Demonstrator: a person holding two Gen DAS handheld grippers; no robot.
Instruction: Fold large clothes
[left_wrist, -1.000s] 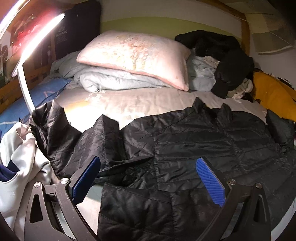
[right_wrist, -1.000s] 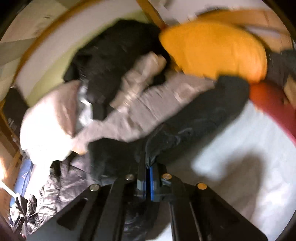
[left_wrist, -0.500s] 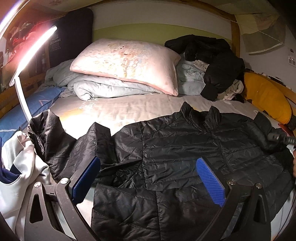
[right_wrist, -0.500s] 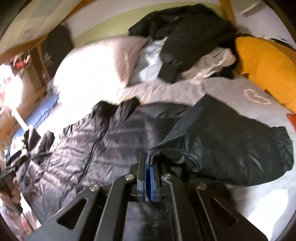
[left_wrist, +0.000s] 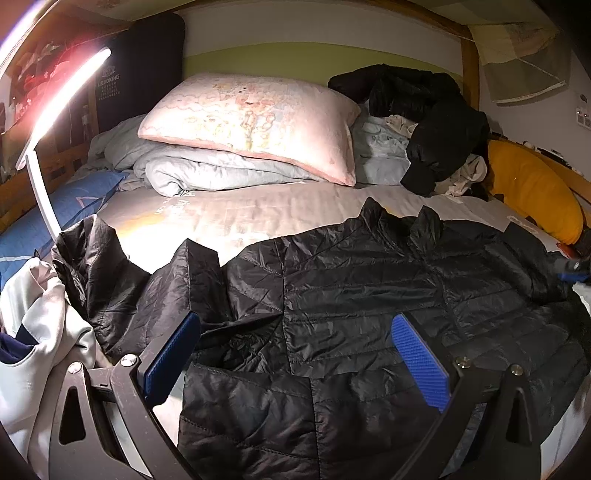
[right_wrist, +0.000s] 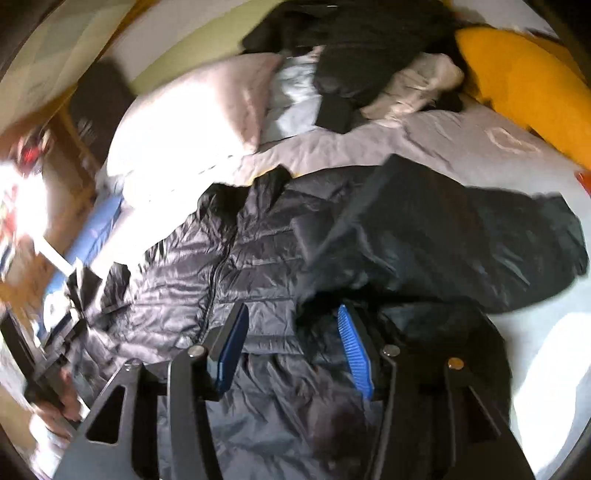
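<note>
Your black quilted puffer jacket (left_wrist: 369, 314) lies spread across the bed (left_wrist: 240, 214). Your right tongs (right_wrist: 291, 343) have just been opening, nothing pinched; the left tongs (left_wrist: 295, 354) gape empty. The slippery right sleeve (right_wrist: 461, 236) may slide unfolded.

A dark cushion (left_wrist: 147, 70) propped at the head of the bed (left_wrist: 258, 218) carries the white word "LEBOKING" above a small crest; the finer lines beneath it are too small to read. Faint grey lettering printed on the bed's sheet, near the folded quilt (left_wrist: 207, 173), cannot be made out.
</note>
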